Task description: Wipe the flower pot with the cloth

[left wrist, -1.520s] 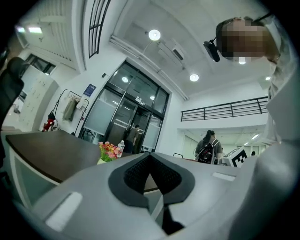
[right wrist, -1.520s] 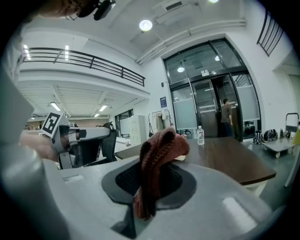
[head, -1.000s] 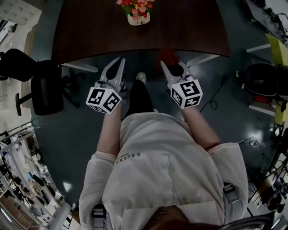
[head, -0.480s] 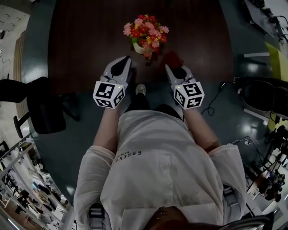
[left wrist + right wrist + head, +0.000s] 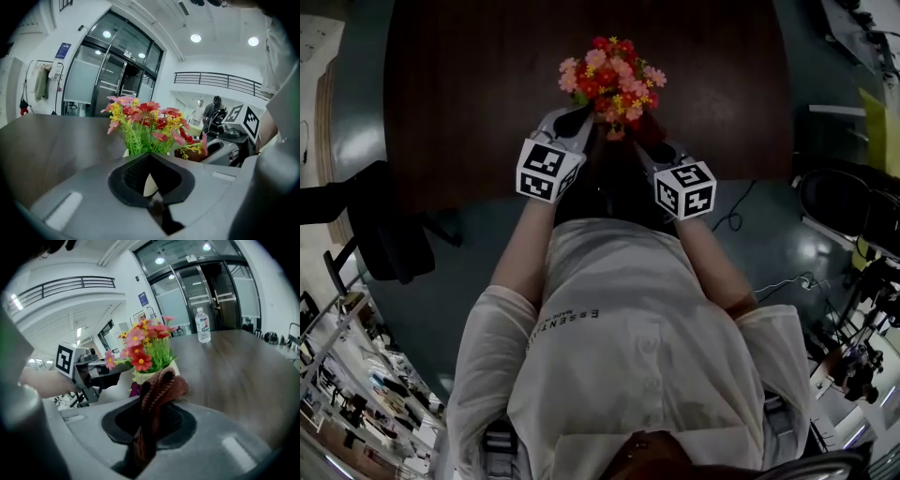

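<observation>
From the head view, a dark desk (image 5: 469, 103) fills the upper part. A bunch of red, pink and yellow flowers (image 5: 609, 77) stands near the near edge of the desk, about in the middle of its width. The left gripper (image 5: 579, 116) and the right gripper (image 5: 649, 139) point at it from the left and the right, both just beside the blooms. A person in a white shirt holds them.

In the left gripper view, the fingers are pressed together and hold nothing. The cream flower pot (image 5: 148, 183) shows just behind their tips, with green stems rising from it. The right gripper lies at the right of the pot.

In the right gripper view, the fingers are clamped on a brown-red cloth (image 5: 159, 390), which sticks up from between them in a folded lump. The top of the cloth is right in front of the pot; I cannot tell if they touch. A water bottle (image 5: 202, 325) stands farther back on the desk.
</observation>
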`<state>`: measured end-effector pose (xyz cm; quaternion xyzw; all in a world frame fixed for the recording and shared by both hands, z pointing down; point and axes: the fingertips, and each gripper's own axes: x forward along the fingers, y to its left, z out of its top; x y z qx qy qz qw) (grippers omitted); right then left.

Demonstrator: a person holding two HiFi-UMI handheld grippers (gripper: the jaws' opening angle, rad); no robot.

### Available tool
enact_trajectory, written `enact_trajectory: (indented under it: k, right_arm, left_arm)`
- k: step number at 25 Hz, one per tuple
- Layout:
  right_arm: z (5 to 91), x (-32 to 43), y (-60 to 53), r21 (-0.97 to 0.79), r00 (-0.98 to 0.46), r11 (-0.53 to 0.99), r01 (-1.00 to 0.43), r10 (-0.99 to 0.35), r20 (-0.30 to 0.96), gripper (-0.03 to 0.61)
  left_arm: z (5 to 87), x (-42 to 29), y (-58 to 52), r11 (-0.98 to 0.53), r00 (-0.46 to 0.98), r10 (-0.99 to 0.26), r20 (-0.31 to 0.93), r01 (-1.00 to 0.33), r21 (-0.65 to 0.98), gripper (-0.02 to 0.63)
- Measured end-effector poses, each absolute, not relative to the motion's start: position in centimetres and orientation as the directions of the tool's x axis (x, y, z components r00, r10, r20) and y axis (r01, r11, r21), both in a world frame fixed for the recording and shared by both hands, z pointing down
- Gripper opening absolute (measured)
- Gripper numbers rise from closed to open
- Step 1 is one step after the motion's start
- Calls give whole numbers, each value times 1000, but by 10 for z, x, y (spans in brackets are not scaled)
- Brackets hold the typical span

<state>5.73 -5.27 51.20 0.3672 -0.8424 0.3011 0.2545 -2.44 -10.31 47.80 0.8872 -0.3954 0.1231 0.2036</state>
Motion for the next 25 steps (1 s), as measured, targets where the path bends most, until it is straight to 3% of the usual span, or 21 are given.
enact_trajectory:
  k: [5,10,25]
  right_arm:
    - [519,10,-46,-445,-708,605,-660,-302,638,52]
    - [531,-23,-32,-409,-725,732,-545,-167,668,52]
    - [537,39,-67,-523,-704,494,-694,-314,638,52]
  left_arm:
    - [487,-18,-112,-625,685,-620,382,-726,287,12]
    - [484,-16,-111,-646,714,-604,354,-699,308,12]
    - [486,-28,-105,-653,752,-566,338,-659,373,11]
